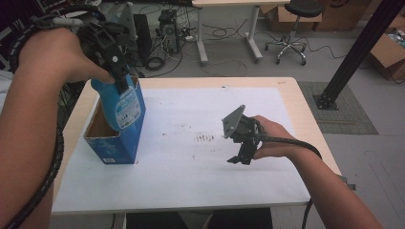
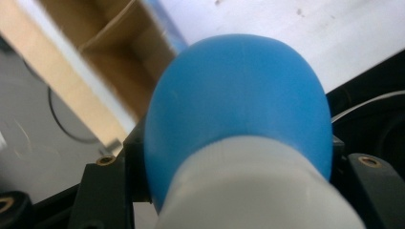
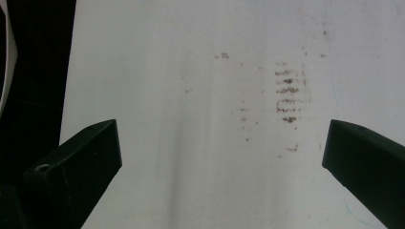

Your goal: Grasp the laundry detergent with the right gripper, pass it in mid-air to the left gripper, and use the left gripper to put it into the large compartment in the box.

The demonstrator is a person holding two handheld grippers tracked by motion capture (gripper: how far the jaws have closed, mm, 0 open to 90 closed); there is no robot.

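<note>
High view, left tool: raised over the table's left side, clenched on a blue bottle near its top; the bottle hangs tilted, its lower end inside the open top of a blue carton.
High view, carton: stands upright on the white table near the left edge, flaps open, brown inside.
High view, right tool: low over the table's middle-right, well apart from the carton, holding nothing.
Left gripper view, bottle: rounded blue shoulder and pale neck sit between the black jaws, close to the lens; grip looks firm on both sides.
Left gripper view, carton: open mouth lies beyond the bottle, up and left, slightly blurred.
Right gripper view, right tool: jaws spread wide, released, pointing down at bare white table with brown smudges.
Step in hand (judged): lowering the bottle into the carton.
How to do it well: bring the bottle upright, keep it clear of the carton walls and flaps, lower it straight, and release only once the base rests inside. The free tool could steady the carton wall should it tip.
</note>
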